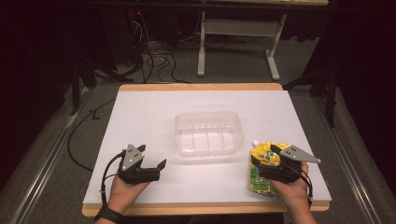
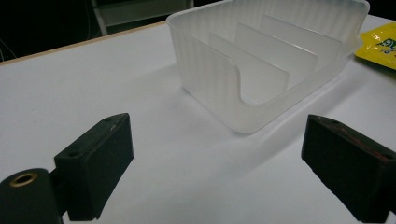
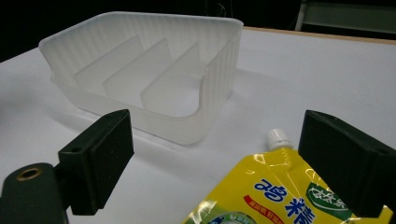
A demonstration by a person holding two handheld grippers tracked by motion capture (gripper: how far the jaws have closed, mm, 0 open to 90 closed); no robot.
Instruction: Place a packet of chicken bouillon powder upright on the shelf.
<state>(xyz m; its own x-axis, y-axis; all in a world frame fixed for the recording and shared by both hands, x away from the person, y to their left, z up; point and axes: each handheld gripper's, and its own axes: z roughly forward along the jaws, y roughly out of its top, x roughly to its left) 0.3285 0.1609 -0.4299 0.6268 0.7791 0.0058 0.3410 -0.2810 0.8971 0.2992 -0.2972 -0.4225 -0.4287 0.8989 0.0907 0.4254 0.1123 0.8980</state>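
With both grippers spread wide and empty, I judge the right gripper [image 1: 273, 163], above the flat yellow spouted refill pouch [image 3: 275, 196] beside the translucent ribbed plastic divider bin [image 1: 208, 133], should descend squarely and pinch the pouch's edge, while the left gripper [image 1: 149, 163] hovers clear.

Translucent white plastic bin [image 1: 208, 133]: rectangular, ribbed walls, rounded corners, three thin upright dividers inside, near wall cut low in a scoop; stands upright, open side up, nothing in it, at the centre of the white table top. Yellow spouted pouch [image 1: 264, 167]: glossy, printed with blue lettering and green marks, small white screw cap [image 3: 278, 137] at its far corner; lies flat at 4 o'clock from the bin, near it, not touching.
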